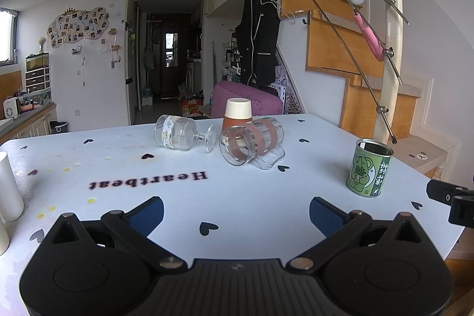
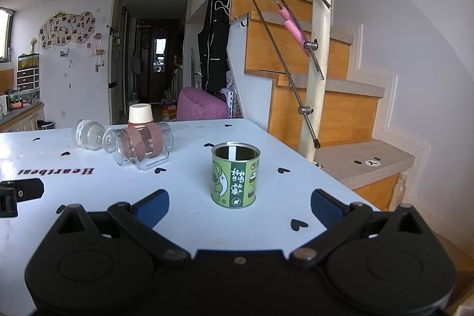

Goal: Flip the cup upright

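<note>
both tongs spread wide, nothing between the pads. my left gripper (image 1: 236, 212) hovers low over the near edge of the table (image 1: 124, 165), my right gripper (image 2: 240, 208) likewise, with the green tin (image 2: 235, 175) standing upright just beyond it. far across the table i see the clear mug (image 1: 251, 142) with brown bands lying on its side, mouth toward me, handle down on the tabletop. just left of it a stemmed glass (image 1: 183, 132) also lies on its side. behind the mug a paper cup (image 1: 238, 112) sits upside down
</note>
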Motion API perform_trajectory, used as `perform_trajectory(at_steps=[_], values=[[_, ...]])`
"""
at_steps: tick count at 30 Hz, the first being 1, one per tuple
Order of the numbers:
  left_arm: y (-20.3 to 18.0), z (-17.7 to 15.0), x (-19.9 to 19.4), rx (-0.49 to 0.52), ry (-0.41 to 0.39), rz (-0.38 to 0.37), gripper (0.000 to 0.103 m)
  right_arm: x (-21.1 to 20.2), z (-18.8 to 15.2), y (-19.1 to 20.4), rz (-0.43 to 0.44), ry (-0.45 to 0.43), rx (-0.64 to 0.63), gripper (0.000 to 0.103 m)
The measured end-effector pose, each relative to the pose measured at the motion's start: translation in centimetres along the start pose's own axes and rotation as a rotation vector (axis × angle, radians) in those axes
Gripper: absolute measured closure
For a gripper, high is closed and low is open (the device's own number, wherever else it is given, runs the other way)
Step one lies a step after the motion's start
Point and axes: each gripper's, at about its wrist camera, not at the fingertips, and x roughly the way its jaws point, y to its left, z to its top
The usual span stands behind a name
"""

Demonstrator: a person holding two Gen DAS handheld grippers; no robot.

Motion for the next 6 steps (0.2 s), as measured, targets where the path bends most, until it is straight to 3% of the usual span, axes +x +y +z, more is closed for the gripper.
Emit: perform_trajectory(at_steps=[6], values=[[-0.39,0.18,-0.04,-0.001,0.004,0.002,0.0,-0.05,0.0,0.05,0.001,0.001,-0.001,0.0]])
